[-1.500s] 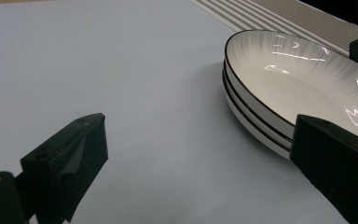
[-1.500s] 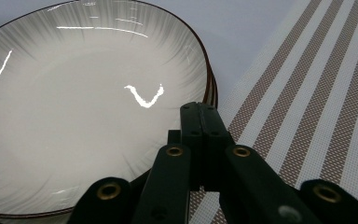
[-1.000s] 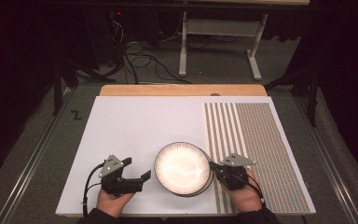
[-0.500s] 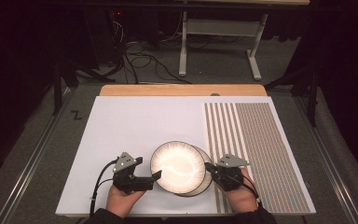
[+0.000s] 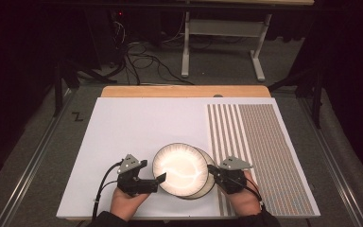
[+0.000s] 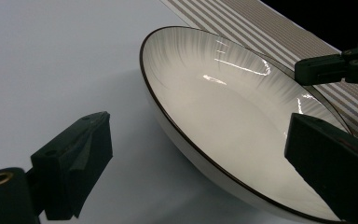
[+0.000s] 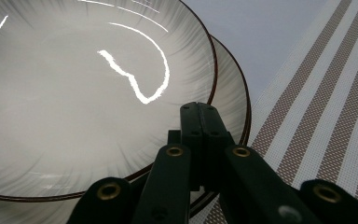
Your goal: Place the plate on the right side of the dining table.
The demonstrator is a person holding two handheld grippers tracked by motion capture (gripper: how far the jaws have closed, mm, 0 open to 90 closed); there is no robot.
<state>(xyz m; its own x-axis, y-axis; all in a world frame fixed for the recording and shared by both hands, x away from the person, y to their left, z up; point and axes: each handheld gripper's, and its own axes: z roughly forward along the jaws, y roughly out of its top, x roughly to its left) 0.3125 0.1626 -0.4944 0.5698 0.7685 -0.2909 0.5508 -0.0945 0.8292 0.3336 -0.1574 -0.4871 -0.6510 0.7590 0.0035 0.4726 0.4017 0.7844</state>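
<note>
While stacked askew, two white dark-rimmed plates (image 5: 182,170), left gripper (image 5: 157,181) agape astride rim, right gripper (image 5: 213,171) closed on rim.

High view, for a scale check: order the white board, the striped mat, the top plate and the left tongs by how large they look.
1. White board
2. Striped mat
3. Top plate
4. Left tongs, though raised nearer the camera, so slightly flattered

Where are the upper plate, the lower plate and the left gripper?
upper plate (image 5: 178,169), high view, middle of its white bowl.
lower plate (image 7: 233,100), right gripper view, exposed right rim band.
left gripper (image 6: 196,154), left gripper view, midway between its fingertips.
</note>
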